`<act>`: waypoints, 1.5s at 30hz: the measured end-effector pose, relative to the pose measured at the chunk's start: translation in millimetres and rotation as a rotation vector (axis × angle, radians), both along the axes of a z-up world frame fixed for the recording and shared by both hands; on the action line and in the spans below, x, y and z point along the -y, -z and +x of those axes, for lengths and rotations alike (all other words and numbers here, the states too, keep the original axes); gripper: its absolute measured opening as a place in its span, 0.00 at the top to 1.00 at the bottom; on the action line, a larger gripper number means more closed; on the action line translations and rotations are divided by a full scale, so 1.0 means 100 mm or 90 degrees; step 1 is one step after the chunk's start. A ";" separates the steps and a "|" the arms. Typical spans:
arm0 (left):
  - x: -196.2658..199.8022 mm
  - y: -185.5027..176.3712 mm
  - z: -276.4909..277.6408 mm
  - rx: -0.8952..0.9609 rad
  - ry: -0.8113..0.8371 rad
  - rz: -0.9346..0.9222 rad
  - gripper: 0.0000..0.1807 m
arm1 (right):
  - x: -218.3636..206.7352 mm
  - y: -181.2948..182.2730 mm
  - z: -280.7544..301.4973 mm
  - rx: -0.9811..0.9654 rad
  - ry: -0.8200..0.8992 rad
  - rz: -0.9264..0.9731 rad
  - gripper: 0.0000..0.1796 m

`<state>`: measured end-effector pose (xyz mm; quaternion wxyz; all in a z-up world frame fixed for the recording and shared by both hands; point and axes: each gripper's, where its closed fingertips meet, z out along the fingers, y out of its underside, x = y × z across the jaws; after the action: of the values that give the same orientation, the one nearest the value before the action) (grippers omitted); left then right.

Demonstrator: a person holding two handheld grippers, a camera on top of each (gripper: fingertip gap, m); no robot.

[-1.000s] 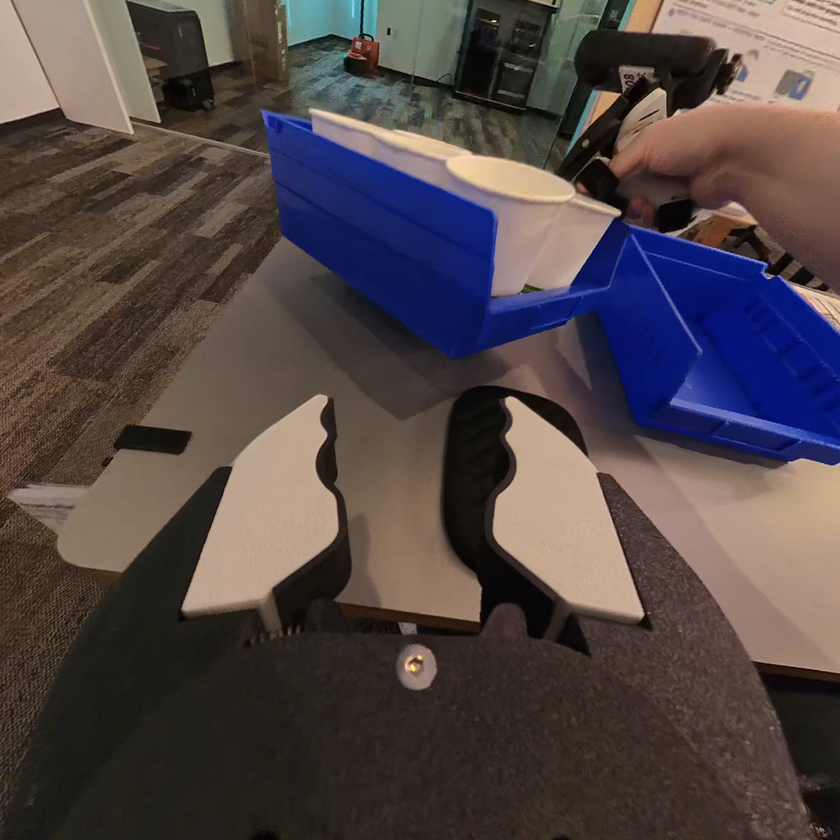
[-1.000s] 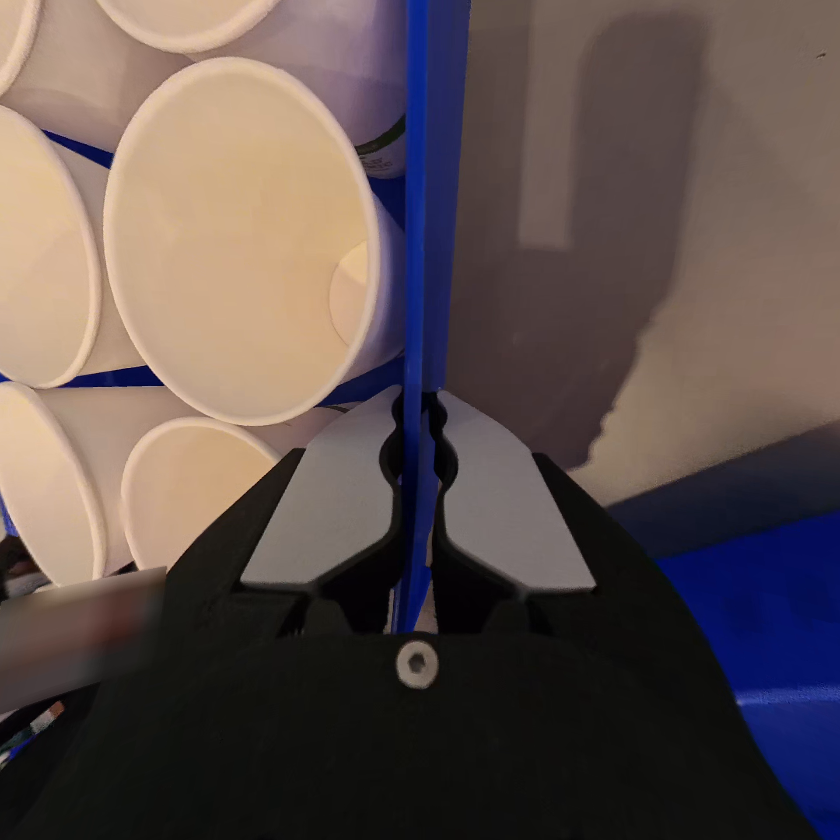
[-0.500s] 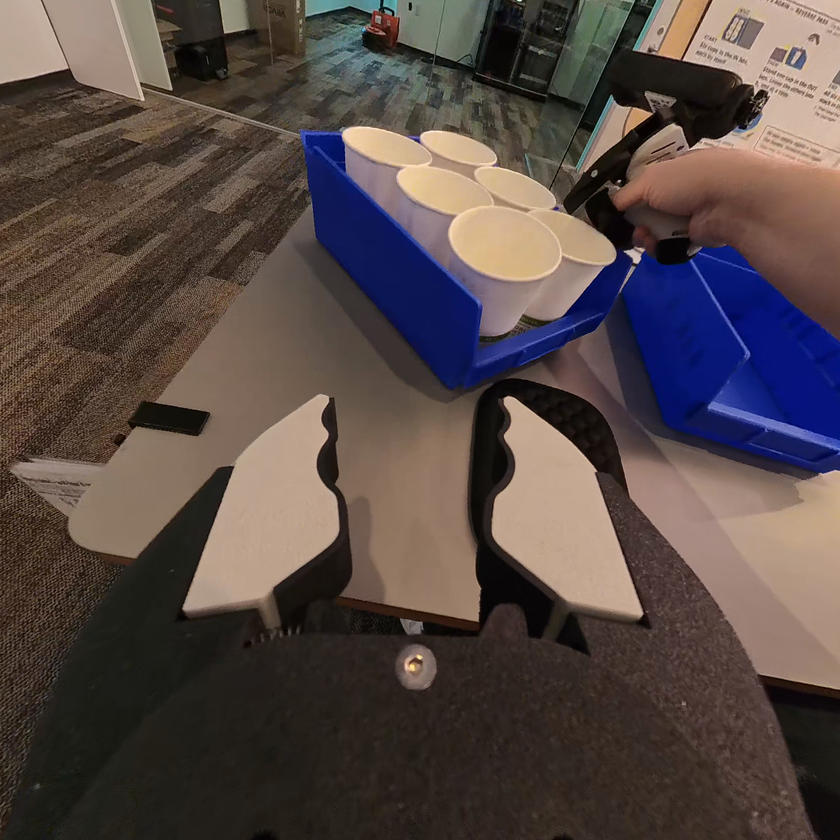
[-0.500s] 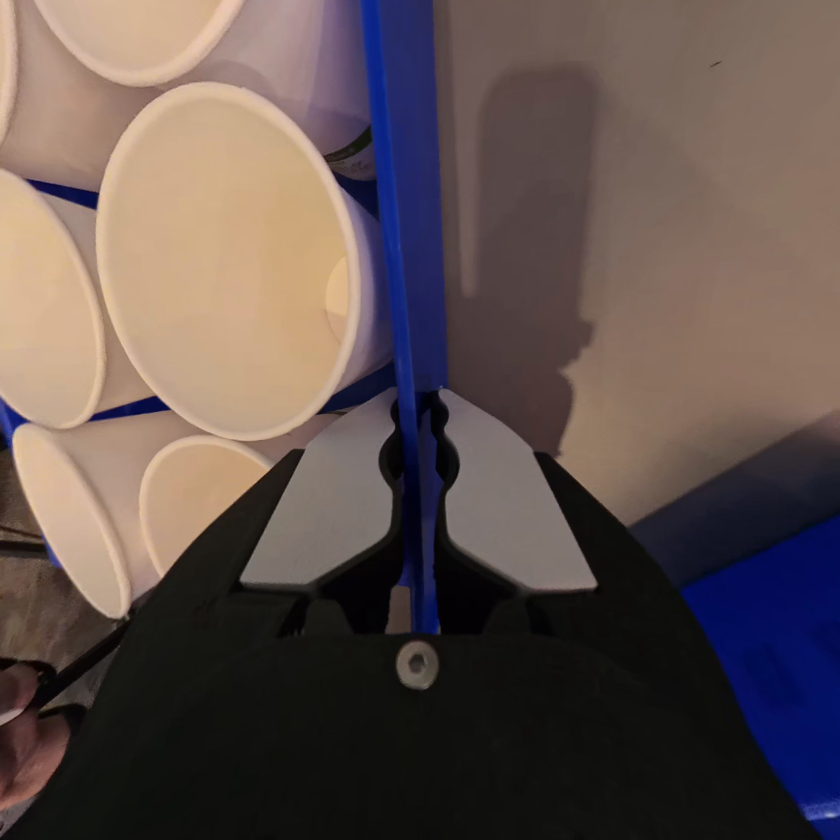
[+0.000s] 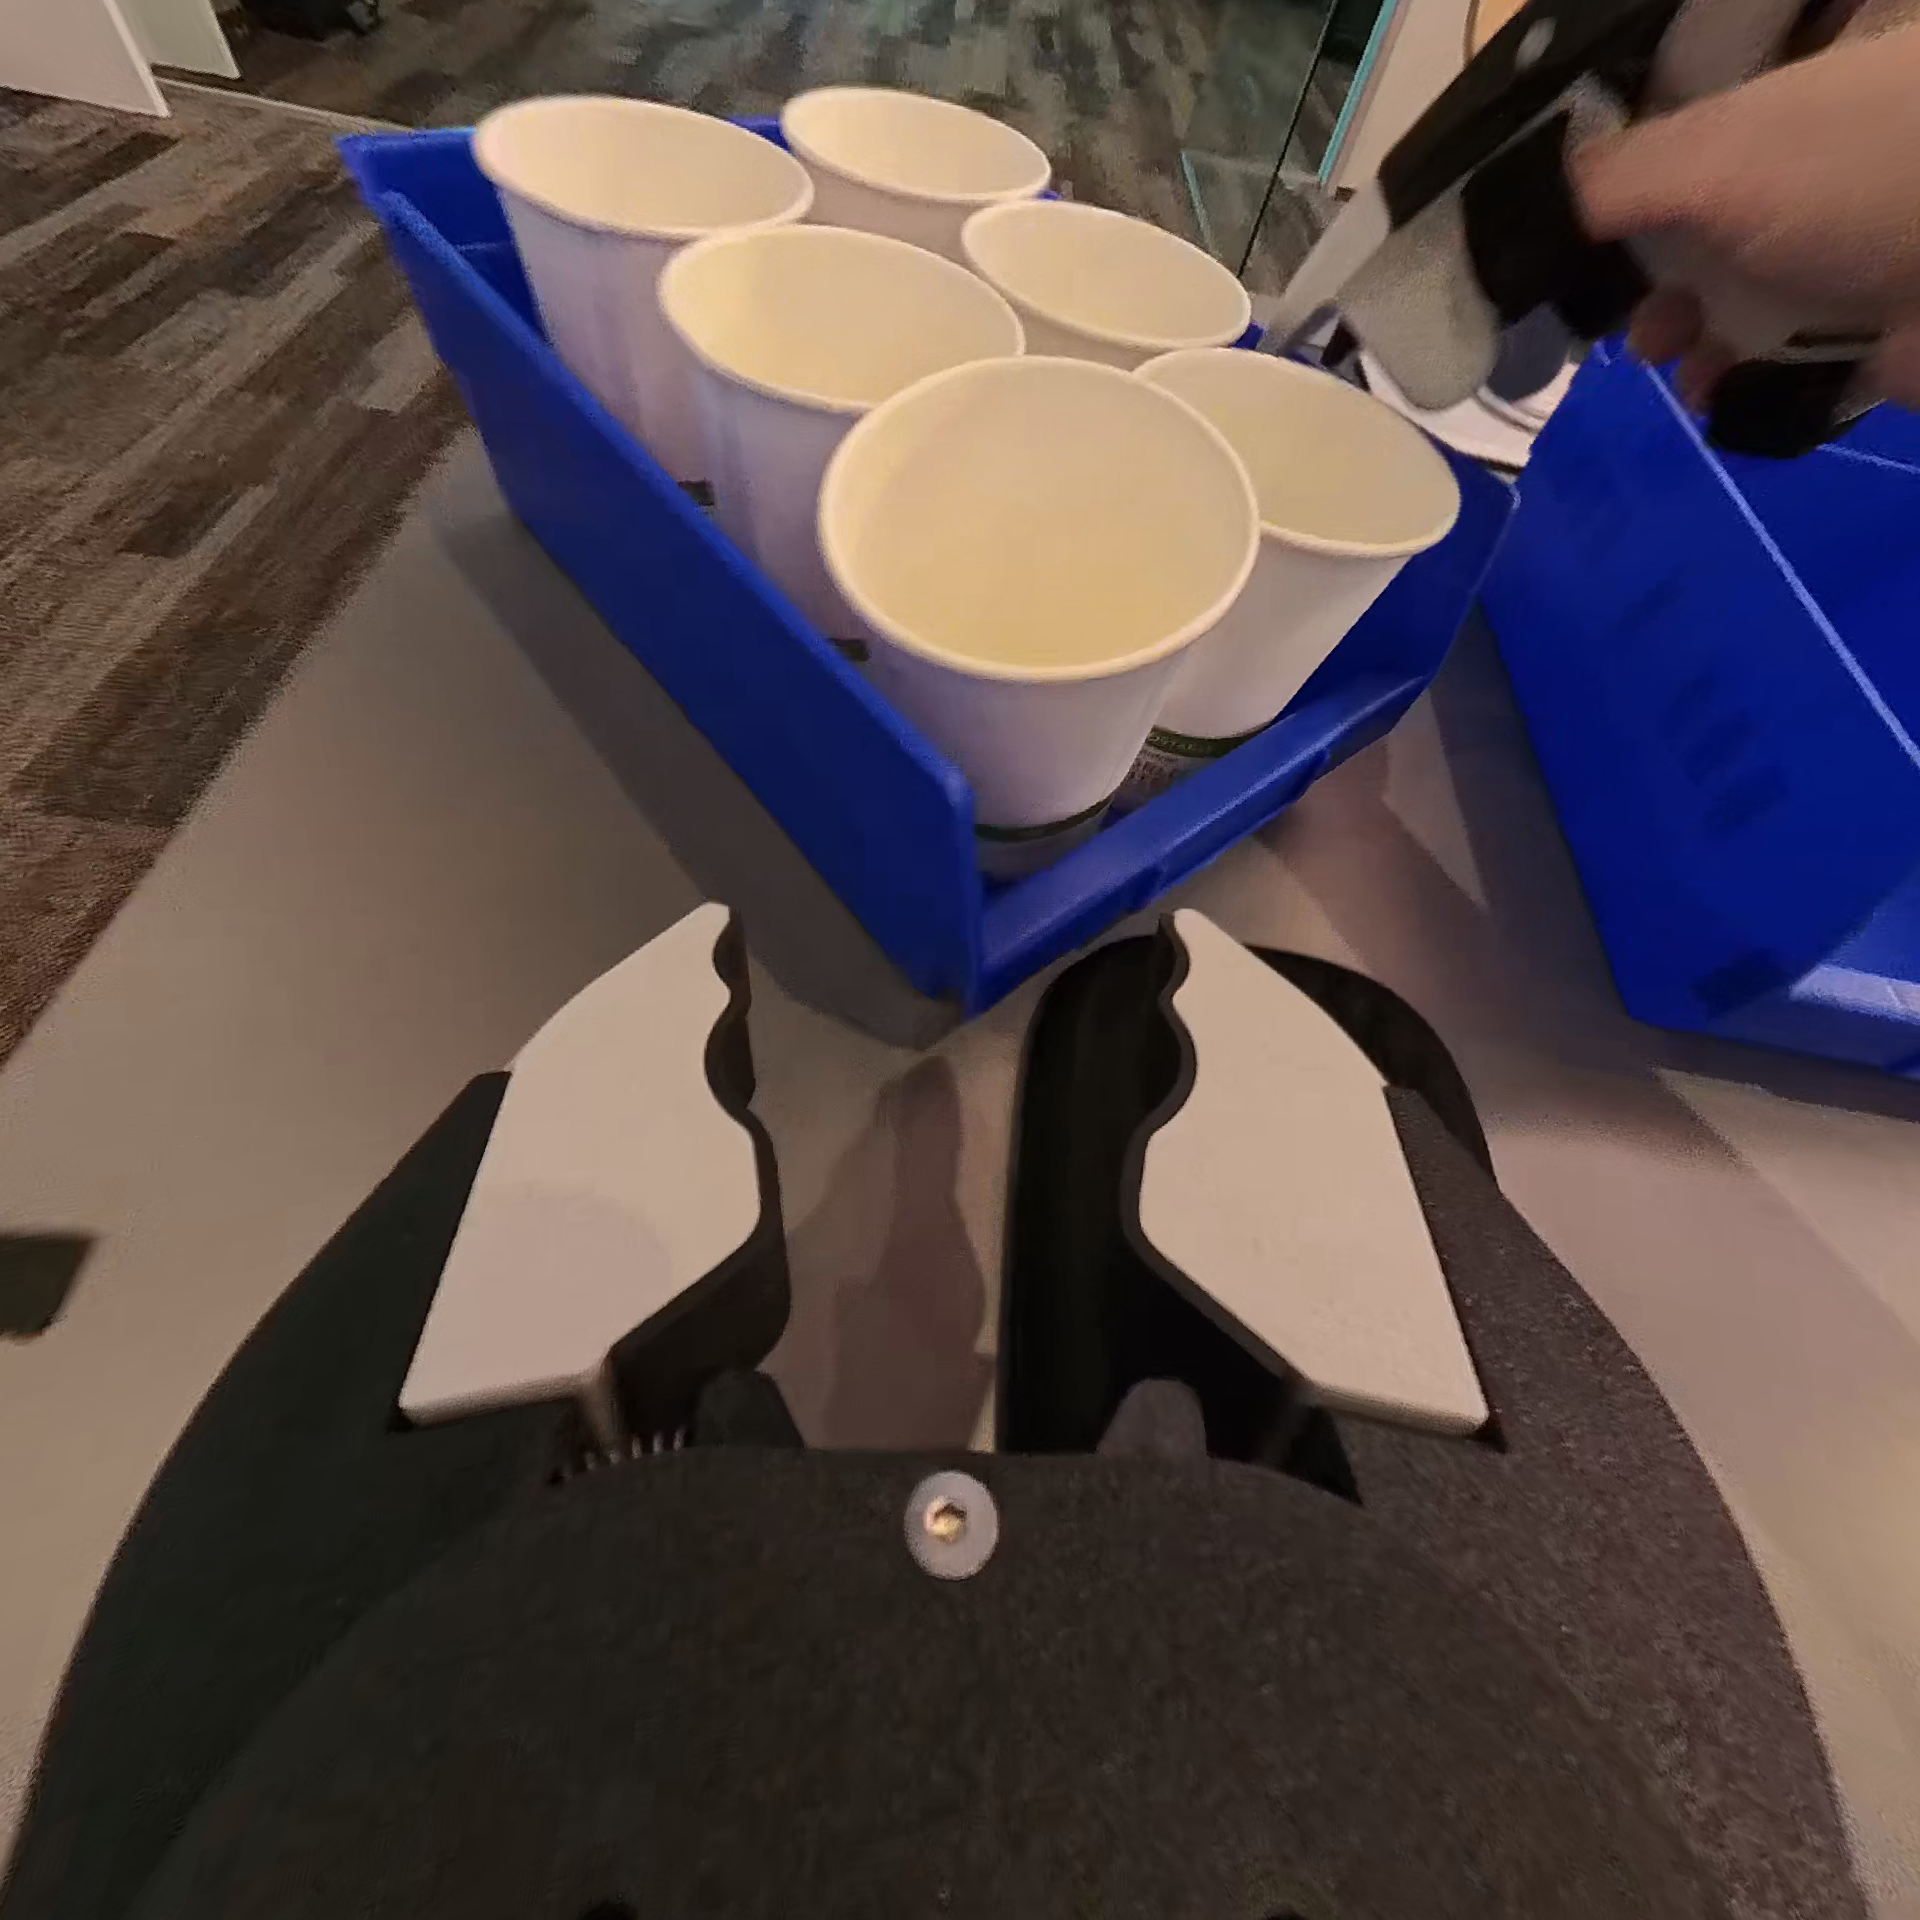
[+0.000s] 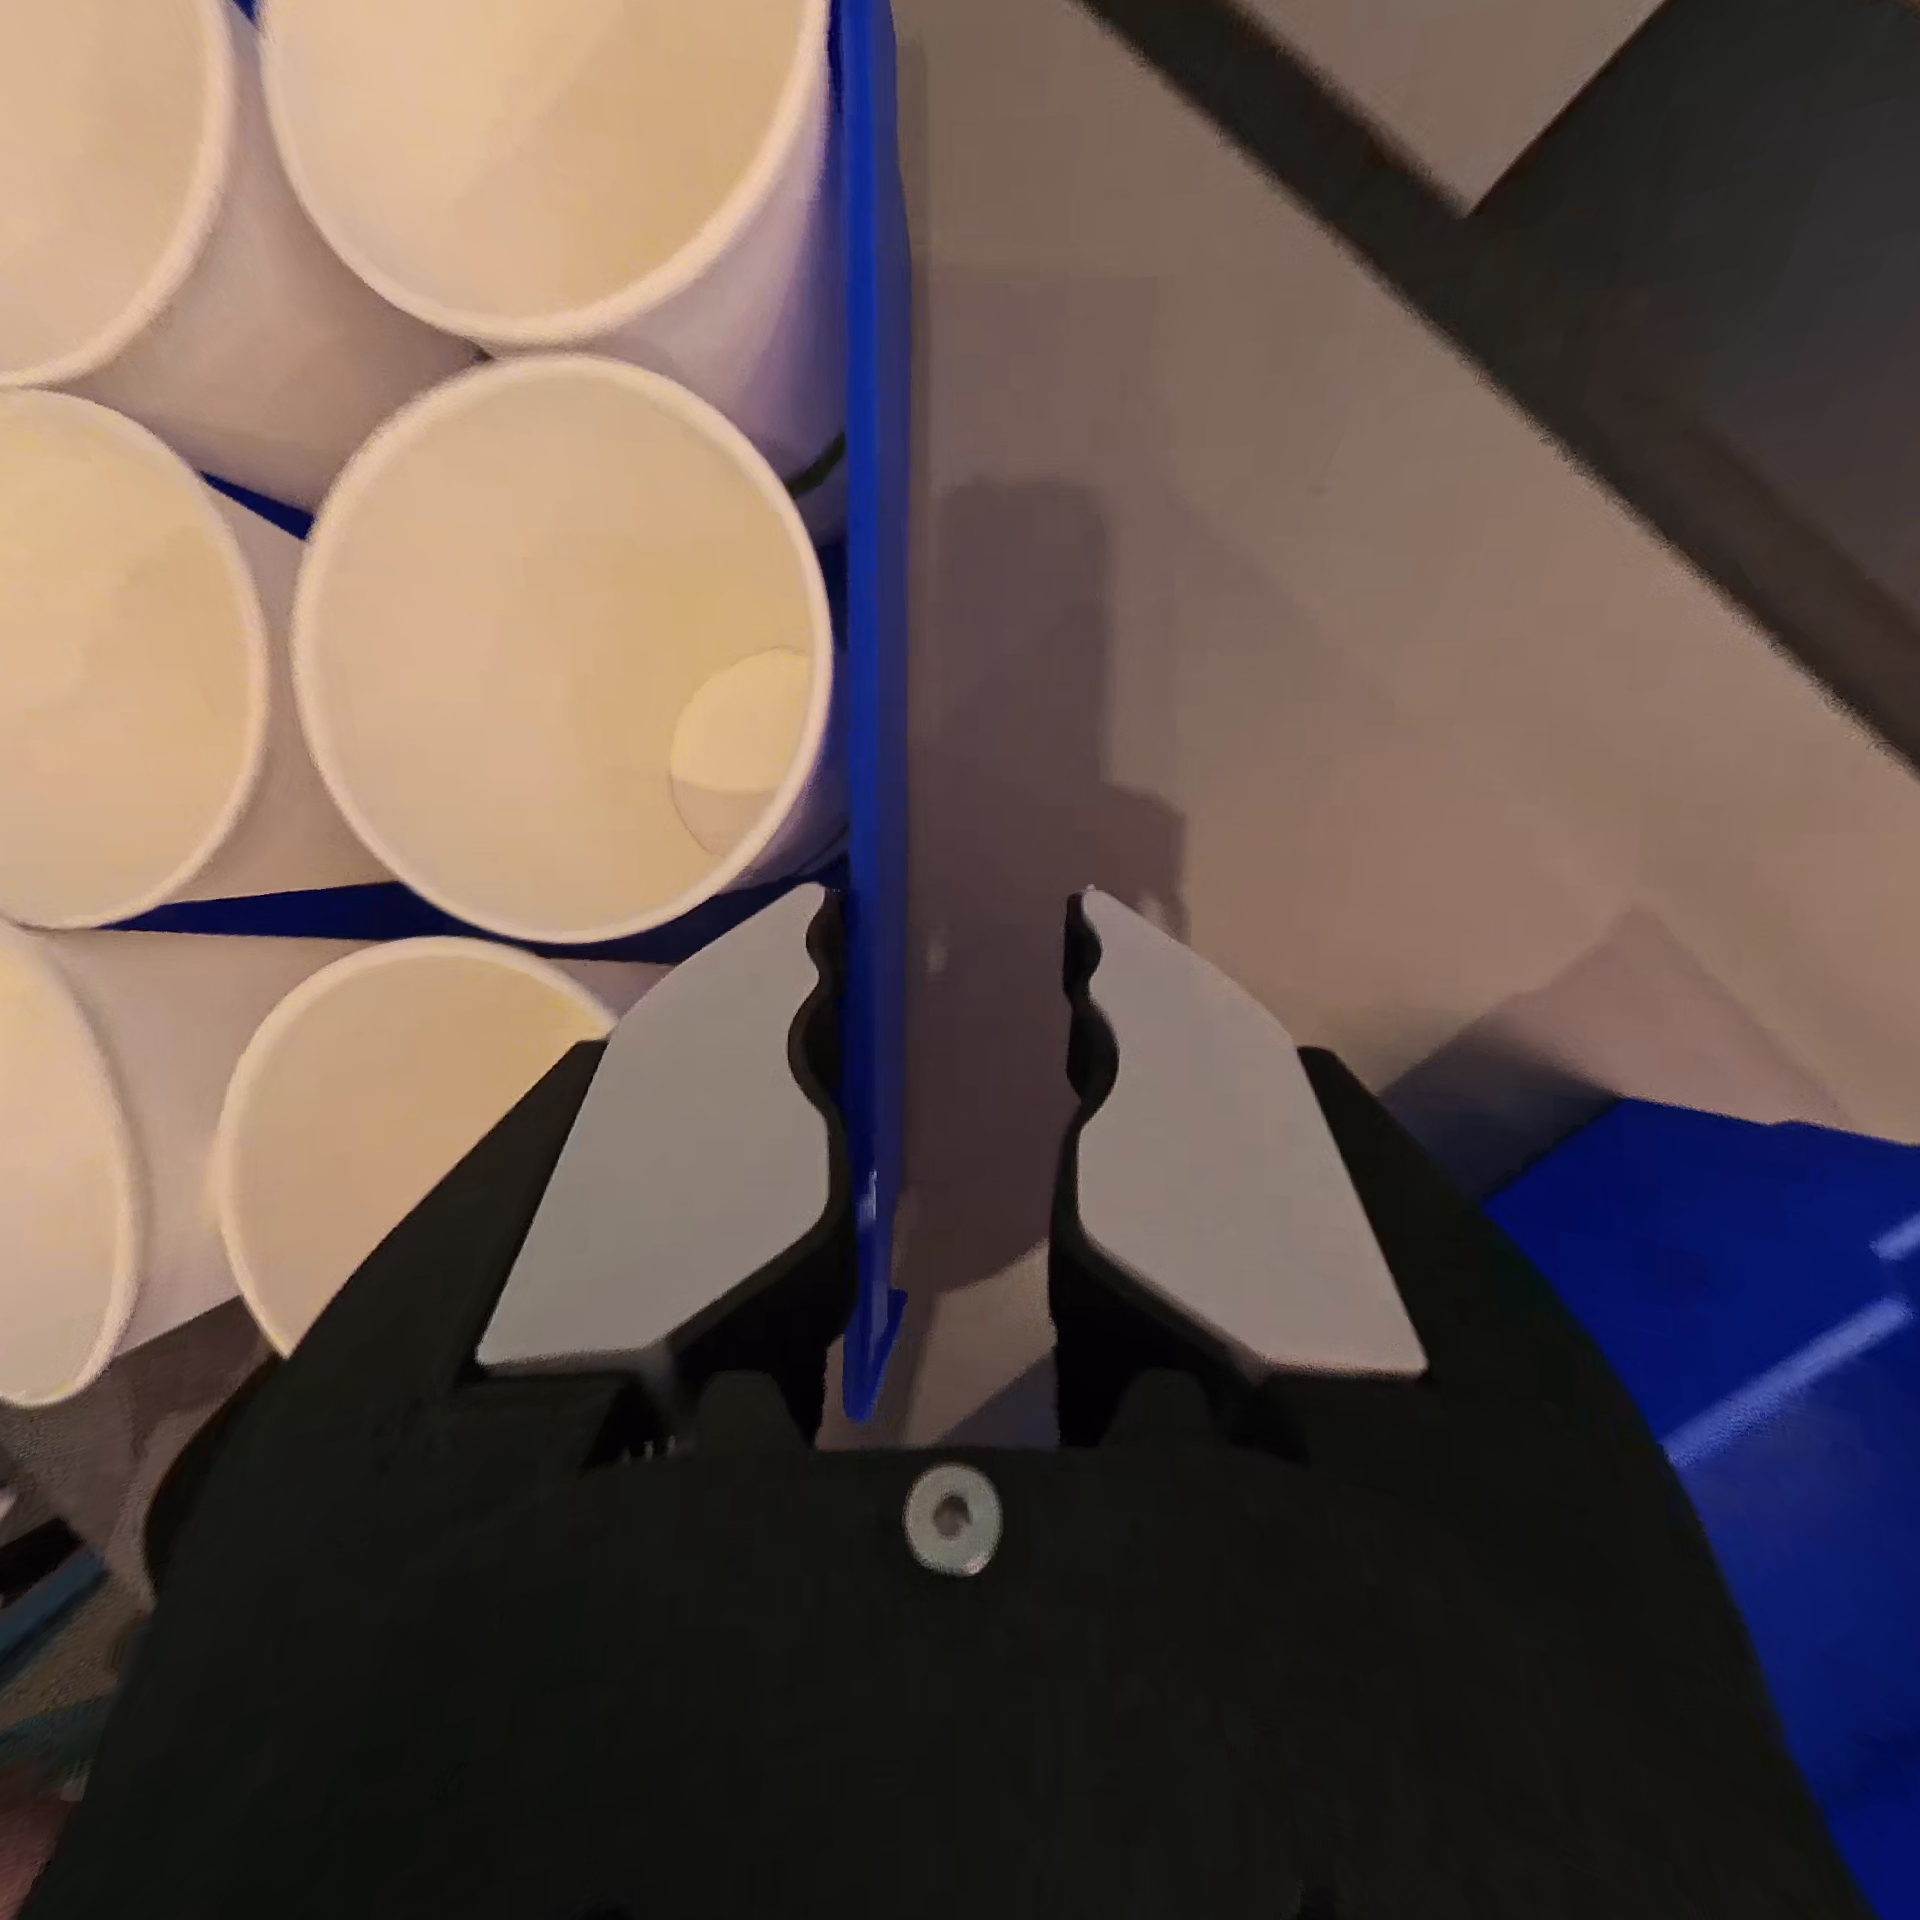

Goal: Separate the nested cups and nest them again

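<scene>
Several white paper cups [image 5: 1039, 540] stand upright in a blue bin [image 5: 727, 665] on the grey table [image 5: 312, 987]. My left gripper [image 5: 948, 920] is open and empty, low over the table just in front of the bin's near corner. My right gripper [image 6: 951, 899] is open. The bin's thin blue side wall [image 6: 873, 520] stands between its fingers, close against the left pad and clear of the right pad. The cups [image 6: 540, 644] fill the left of the right wrist view. A hand holds the right gripper [image 5: 1496, 208] at the bin's far right corner.
A second blue bin [image 5: 1683, 707] stands to the right of the first and also shows in the right wrist view [image 6: 1714, 1247]. A small black object [image 5: 36, 1278] lies at the table's left edge. Patterned carpet lies beyond the table.
My right gripper was shut on the bin's wall and held the bin tilted. The bin came down flat and the fingers have opened off the wall. My left gripper has moved up to the bin.
</scene>
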<state>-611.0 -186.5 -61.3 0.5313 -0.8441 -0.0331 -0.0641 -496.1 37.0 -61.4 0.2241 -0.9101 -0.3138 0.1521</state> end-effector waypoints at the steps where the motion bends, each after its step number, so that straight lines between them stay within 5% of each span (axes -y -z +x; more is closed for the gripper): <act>1: -0.10 0.03 0.04 -0.002 0.006 -0.005 0.60 | -0.02 -0.11 0.01 -0.013 -0.004 0.031 0.78; 8: -0.53 0.34 -0.21 -0.113 -0.045 -0.067 0.62 | 0.27 -1.00 0.24 -0.120 -0.078 0.185 0.77; 15: -0.62 0.35 -0.35 -0.041 -0.015 -0.046 0.84 | 0.94 -1.50 0.84 -0.175 -0.154 0.276 0.79; 31: -0.92 0.36 -1.05 -0.111 0.317 -0.067 0.85 | 1.37 -0.88 2.40 -0.088 -0.106 0.217 0.80; 36: -1.02 0.34 -0.97 -0.050 0.326 -0.045 0.85 | 1.39 -0.73 2.43 -0.097 -0.105 0.188 0.80; 40: -0.94 0.29 -1.10 -0.026 0.297 -0.013 0.72 | 1.46 -0.62 2.41 -0.061 -0.135 0.179 0.80; 45: -0.68 0.05 -1.26 -0.048 0.297 0.050 0.71 | 1.54 -0.52 2.40 -0.045 -0.163 0.174 0.80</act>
<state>-736.6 -118.4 -66.3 0.5355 -0.8093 0.1852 -0.1549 -255.7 -117.5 -9.0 0.3350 -0.8179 -0.4367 0.1676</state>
